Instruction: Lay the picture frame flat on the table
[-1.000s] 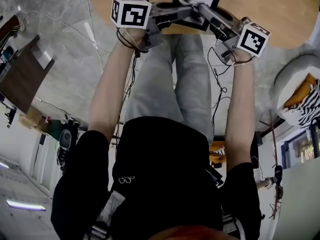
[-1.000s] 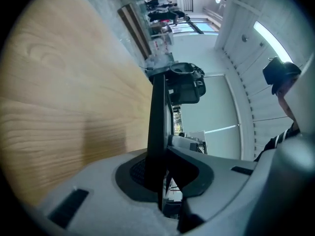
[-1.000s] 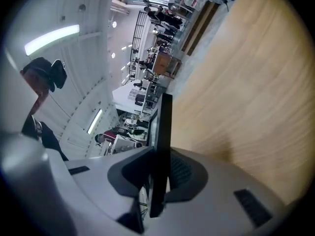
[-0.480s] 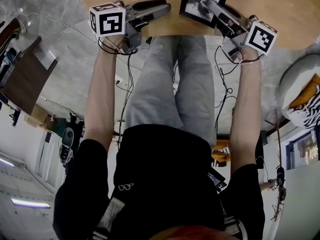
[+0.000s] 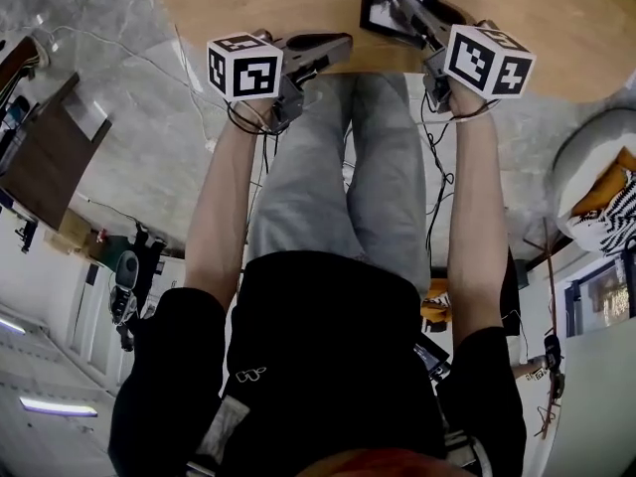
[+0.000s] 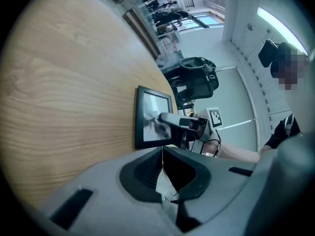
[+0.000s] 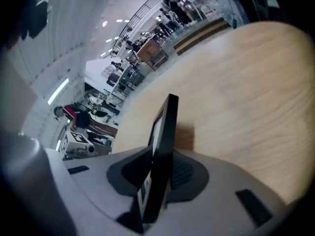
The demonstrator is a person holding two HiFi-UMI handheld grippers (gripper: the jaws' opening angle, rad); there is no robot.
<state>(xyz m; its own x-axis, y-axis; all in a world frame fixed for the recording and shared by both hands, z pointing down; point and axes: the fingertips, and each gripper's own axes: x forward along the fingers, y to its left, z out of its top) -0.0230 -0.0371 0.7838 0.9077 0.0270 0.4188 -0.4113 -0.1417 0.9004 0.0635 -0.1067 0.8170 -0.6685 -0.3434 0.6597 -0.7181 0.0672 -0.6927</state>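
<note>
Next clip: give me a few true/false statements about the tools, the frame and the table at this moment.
1. The right tool has the frame between its jaws. True; those jaws are opening.
2. The left tool touches the frame. False: it is shut, empty and apart from the frame.
3. The table has a wooden top. True.
4. The frame's border is white. False: it is black.
</note>
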